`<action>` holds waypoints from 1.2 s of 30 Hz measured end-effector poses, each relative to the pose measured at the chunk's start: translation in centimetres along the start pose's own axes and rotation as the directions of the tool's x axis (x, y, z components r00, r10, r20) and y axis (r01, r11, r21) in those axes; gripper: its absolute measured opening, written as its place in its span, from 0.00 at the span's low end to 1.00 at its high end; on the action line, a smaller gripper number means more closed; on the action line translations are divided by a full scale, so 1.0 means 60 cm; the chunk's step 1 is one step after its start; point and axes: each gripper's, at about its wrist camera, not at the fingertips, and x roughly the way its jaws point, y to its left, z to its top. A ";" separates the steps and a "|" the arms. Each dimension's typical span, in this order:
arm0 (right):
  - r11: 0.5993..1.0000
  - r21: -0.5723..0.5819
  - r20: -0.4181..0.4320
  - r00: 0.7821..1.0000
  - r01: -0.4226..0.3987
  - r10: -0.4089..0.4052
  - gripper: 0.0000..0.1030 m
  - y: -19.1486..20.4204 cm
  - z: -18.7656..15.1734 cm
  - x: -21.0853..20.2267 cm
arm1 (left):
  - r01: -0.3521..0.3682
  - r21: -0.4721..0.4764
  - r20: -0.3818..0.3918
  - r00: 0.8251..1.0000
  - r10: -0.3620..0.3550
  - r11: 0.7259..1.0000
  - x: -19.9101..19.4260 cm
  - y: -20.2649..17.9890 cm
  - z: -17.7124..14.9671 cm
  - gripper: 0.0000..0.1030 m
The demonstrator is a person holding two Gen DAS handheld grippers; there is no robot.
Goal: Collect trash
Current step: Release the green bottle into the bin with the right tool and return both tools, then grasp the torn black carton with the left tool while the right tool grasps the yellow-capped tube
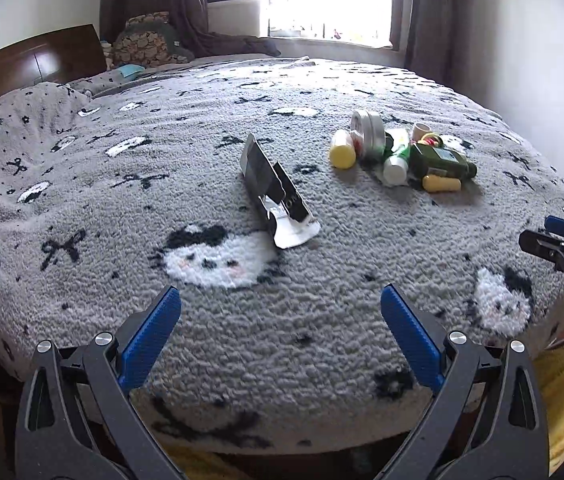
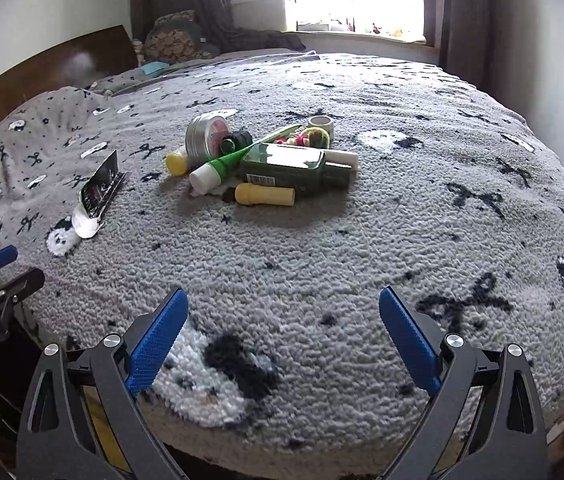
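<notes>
Over the near edge of the bed (image 1: 81, 184), as my left wrist camera sees it, my left tongs (image 1: 280, 334) stand wide apart with nothing between the blue pads. Straight ahead on the grey patterned blanket lies a flattened black and white carton (image 1: 277, 196), well apart from a heap of small containers (image 1: 398, 152) further right: yellow bottles, a round tin, a green bottle, a white-capped tube. My right tongs (image 1: 562, 248) peek in at the right border of that view. From the right wrist camera, those right tongs (image 2: 284, 334) also gape wide and carry nothing; the heap (image 2: 265, 160) sits ahead of them, the carton (image 2: 99, 192) off to the left. No bin or bag shows in either view. I judge the collecting hardly begun: every piece lies on the bed, none gripped.
</notes>
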 end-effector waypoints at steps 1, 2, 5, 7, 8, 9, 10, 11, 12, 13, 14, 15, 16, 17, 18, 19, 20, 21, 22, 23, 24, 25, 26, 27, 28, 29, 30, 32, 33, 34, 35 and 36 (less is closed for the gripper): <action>1.000 -0.001 -0.004 1.000 0.000 0.000 0.94 0.002 0.005 0.009 | -0.003 -0.002 0.001 1.000 0.003 1.000 0.007 0.002 0.008 0.92; 1.000 -0.002 -0.009 1.000 0.000 0.000 0.94 0.004 0.010 0.017 | -0.007 -0.002 0.004 1.000 0.007 1.000 0.014 0.003 0.016 0.92; 1.000 0.002 -0.031 1.000 0.005 -0.005 0.94 0.007 0.025 0.045 | -0.007 0.000 0.005 1.000 0.007 1.000 0.036 0.003 0.042 0.92; 1.000 0.015 -0.044 0.999 0.007 -0.006 0.94 0.007 0.035 0.063 | -0.007 -0.002 0.002 1.000 0.007 1.000 0.052 0.003 0.059 0.91; 1.000 0.023 -0.047 0.999 0.012 -0.011 0.94 0.008 0.040 0.072 | -0.007 -0.002 0.000 1.000 0.007 1.000 0.061 0.002 0.067 0.91; 0.999 0.028 -0.049 0.999 0.017 -0.016 0.94 0.009 0.044 0.078 | -0.011 -0.004 -0.003 1.000 0.011 1.000 0.071 0.002 0.075 0.91; 0.999 0.035 -0.052 0.998 0.020 -0.018 0.94 0.010 0.049 0.086 | -0.015 -0.005 -0.005 1.000 0.015 1.000 0.080 0.001 0.081 0.91; 0.999 0.043 -0.056 0.998 0.018 -0.016 0.94 0.011 0.053 0.093 | -0.014 -0.007 -0.006 1.000 0.014 1.000 0.088 0.000 0.087 0.90; 0.999 0.051 -0.060 0.998 0.014 -0.011 0.94 0.011 0.057 0.099 | -0.012 -0.012 -0.008 1.000 0.012 1.000 0.096 0.000 0.093 0.90; 0.998 0.057 -0.063 0.998 0.011 -0.007 0.94 0.013 0.061 0.105 | -0.013 -0.019 -0.011 1.000 0.012 1.000 0.105 0.001 0.098 0.89; 0.998 0.059 -0.066 0.998 0.012 -0.008 0.94 0.014 0.065 0.111 | -0.013 -0.025 -0.016 1.000 0.013 1.000 0.113 0.001 0.103 0.87; 0.998 0.058 -0.067 0.998 0.017 -0.013 0.94 0.017 0.069 0.117 | -0.014 -0.029 -0.019 1.000 0.013 0.999 0.120 0.001 0.107 0.85; 0.998 0.056 -0.068 0.998 0.023 -0.019 0.94 0.019 0.073 0.123 | -0.015 -0.032 -0.024 1.000 0.014 0.999 0.128 0.002 0.112 0.83; 0.998 0.055 -0.070 0.997 0.024 -0.020 0.93 0.021 0.077 0.129 | -0.018 -0.034 -0.028 0.999 0.017 0.999 0.135 0.002 0.115 0.80; 0.998 0.053 -0.073 0.997 0.022 -0.018 0.93 0.023 0.080 0.136 | -0.018 -0.034 -0.029 0.999 0.017 0.999 0.141 0.003 0.118 0.76; 0.998 0.055 -0.074 0.997 0.022 -0.018 0.93 0.024 0.083 0.142 | -0.020 -0.032 -0.034 0.999 0.019 0.999 0.146 0.003 0.121 0.75; 0.998 0.056 -0.075 0.997 0.024 -0.020 0.93 0.025 0.086 0.148 | -0.021 -0.030 -0.039 0.999 0.020 0.999 0.151 0.004 0.124 0.73; 0.998 0.056 -0.075 0.997 0.027 -0.023 0.93 0.026 0.089 0.154 | -0.019 -0.027 -0.042 0.999 0.017 0.999 0.156 0.005 0.127 0.69; 0.998 0.056 -0.075 0.997 0.030 -0.026 0.91 0.026 0.091 0.160 | -0.020 -0.025 -0.046 0.999 0.019 0.999 0.160 0.005 0.129 0.66; 0.998 0.055 -0.079 0.996 0.033 -0.028 0.88 0.027 0.094 0.167 | -0.024 -0.021 -0.050 0.999 0.023 1.000 0.164 0.006 0.131 0.59; 0.998 0.053 -0.085 0.996 0.034 -0.030 0.86 0.028 0.096 0.173 | -0.026 -0.017 -0.055 0.998 0.025 1.000 0.169 0.008 0.133 0.52; 0.998 0.051 -0.093 0.995 0.040 -0.035 0.82 0.028 0.097 0.181 | -0.024 -0.016 -0.063 0.998 0.023 1.000 0.174 0.009 0.134 0.49; 0.998 0.051 -0.098 0.994 0.048 -0.042 0.79 0.028 0.099 0.186 | -0.018 -0.017 -0.070 0.997 0.017 1.000 0.179 0.010 0.135 0.43; 0.997 0.053 -0.098 0.994 0.052 -0.046 0.77 0.027 0.100 0.190 | -0.007 -0.017 -0.076 0.997 0.005 1.000 0.183 0.012 0.135 0.40; 0.997 0.057 -0.095 0.994 0.050 -0.045 0.75 0.026 0.102 0.191 | 0.007 -0.019 -0.080 0.997 -0.008 1.000 0.187 0.015 0.135 0.38; 0.997 0.060 -0.094 0.995 0.051 -0.045 0.70 0.025 0.104 0.193 | 0.014 -0.020 -0.081 0.997 -0.016 1.000 0.189 0.015 0.135 0.35; 0.997 0.060 -0.094 0.994 0.055 -0.049 0.67 0.024 0.106 0.194 | 0.014 -0.019 -0.079 0.997 -0.016 1.000 0.190 0.015 0.135 0.34; 0.997 0.059 -0.090 0.995 0.056 -0.050 0.56 0.021 0.107 0.193 | 0.013 -0.013 -0.078 0.997 -0.014 1.000 0.190 0.012 0.135 0.33; 0.997 0.055 -0.087 0.995 0.051 -0.046 0.56 0.020 0.107 0.192 | 0.013 -0.010 -0.077 0.997 -0.014 1.000 0.188 0.011 0.134 0.31; 0.998 0.047 -0.084 0.996 0.046 -0.042 0.56 0.019 0.106 0.189 | 0.011 -0.007 -0.077 0.997 -0.011 1.000 0.185 0.010 0.133 0.22; 0.998 0.038 -0.080 0.996 0.045 -0.042 0.56 0.020 0.104 0.185 | 0.013 -0.007 -0.081 0.997 -0.013 1.000 0.183 0.009 0.131 0.03; 0.999 0.031 -0.077 0.996 0.043 -0.041 0.56 0.019 0.102 0.182 | 0.031 -0.019 -0.082 0.996 -0.032 0.999 0.179 0.010 0.129 0.02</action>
